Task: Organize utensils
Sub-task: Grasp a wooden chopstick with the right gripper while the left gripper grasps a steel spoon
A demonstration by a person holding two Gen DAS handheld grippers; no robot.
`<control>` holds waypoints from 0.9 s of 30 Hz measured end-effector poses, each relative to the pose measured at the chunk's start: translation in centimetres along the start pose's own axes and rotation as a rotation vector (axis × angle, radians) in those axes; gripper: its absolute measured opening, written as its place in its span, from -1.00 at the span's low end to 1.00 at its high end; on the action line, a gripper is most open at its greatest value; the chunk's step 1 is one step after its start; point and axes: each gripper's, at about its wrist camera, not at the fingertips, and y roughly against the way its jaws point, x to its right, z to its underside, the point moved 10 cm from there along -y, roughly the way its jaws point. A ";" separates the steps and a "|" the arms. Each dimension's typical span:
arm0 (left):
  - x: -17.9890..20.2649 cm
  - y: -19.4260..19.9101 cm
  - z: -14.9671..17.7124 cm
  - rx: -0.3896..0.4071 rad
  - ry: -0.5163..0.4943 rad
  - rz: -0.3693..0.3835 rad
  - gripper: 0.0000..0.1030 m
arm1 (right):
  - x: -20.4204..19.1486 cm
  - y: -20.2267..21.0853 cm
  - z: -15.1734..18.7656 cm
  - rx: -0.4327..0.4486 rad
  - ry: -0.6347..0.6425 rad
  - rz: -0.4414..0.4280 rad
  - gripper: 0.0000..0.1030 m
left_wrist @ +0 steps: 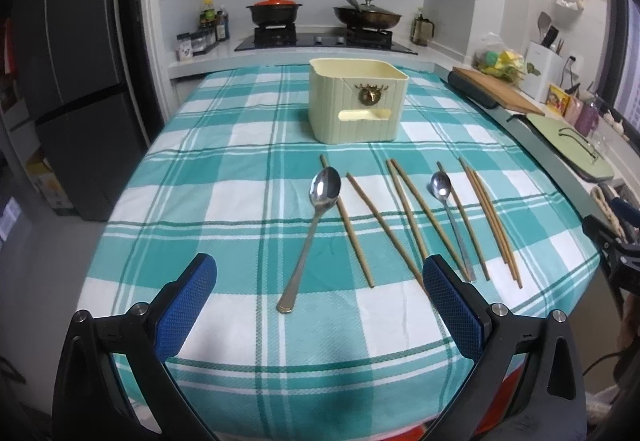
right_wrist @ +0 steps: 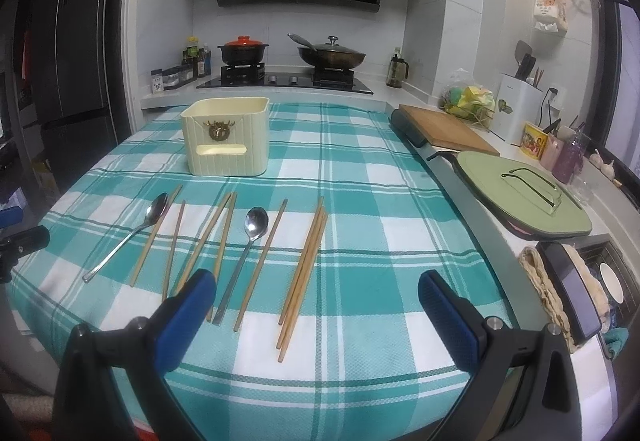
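Note:
A cream utensil box (left_wrist: 358,99) stands upright at the far middle of the teal checked tablecloth (left_wrist: 224,145); it also shows in the right wrist view (right_wrist: 226,135). In front of it lie a large steel spoon (left_wrist: 312,237) (right_wrist: 128,237), a smaller spoon (left_wrist: 450,217) (right_wrist: 244,257) and several wooden chopsticks (left_wrist: 404,221) (right_wrist: 304,273), spread side by side. My left gripper (left_wrist: 320,281) is open and empty above the table's near edge, near the large spoon's handle end. My right gripper (right_wrist: 316,293) is open and empty, near the right-hand chopstick bundle.
A wooden cutting board (right_wrist: 444,129) and a green lidded pan (right_wrist: 524,197) sit on the counter to the right. A stove with a red-lidded pot (right_wrist: 242,49) and a wok (right_wrist: 332,55) stands behind. A fridge (left_wrist: 68,81) is at the left.

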 end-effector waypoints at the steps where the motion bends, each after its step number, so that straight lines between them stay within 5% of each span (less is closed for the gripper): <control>1: -0.2 -0.1 0.1 -0.006 0.002 -0.004 0.99 | 0.1 0.0 0.0 0.001 0.003 0.002 1.00; 15: -2.0 -2.4 1.5 -0.064 0.022 -0.048 0.99 | 4.5 -4.0 1.9 -0.103 -0.172 -0.020 0.97; 19: -2.0 -3.2 1.6 -0.083 0.039 -0.043 0.99 | 4.4 -6.8 2.9 -0.179 -0.184 -0.060 0.22; 21: -2.1 -3.5 1.7 -0.089 0.045 -0.043 0.99 | 3.8 -8.3 3.3 -0.220 -0.183 -0.097 0.16; 23: -2.1 -3.6 1.9 -0.094 0.049 -0.044 0.99 | 2.8 -9.8 3.4 -0.244 -0.190 -0.151 -0.19; 27: -2.1 -3.7 2.4 -0.105 0.057 -0.047 0.99 | 0.7 -13.2 3.7 -0.296 -0.151 -0.208 -0.53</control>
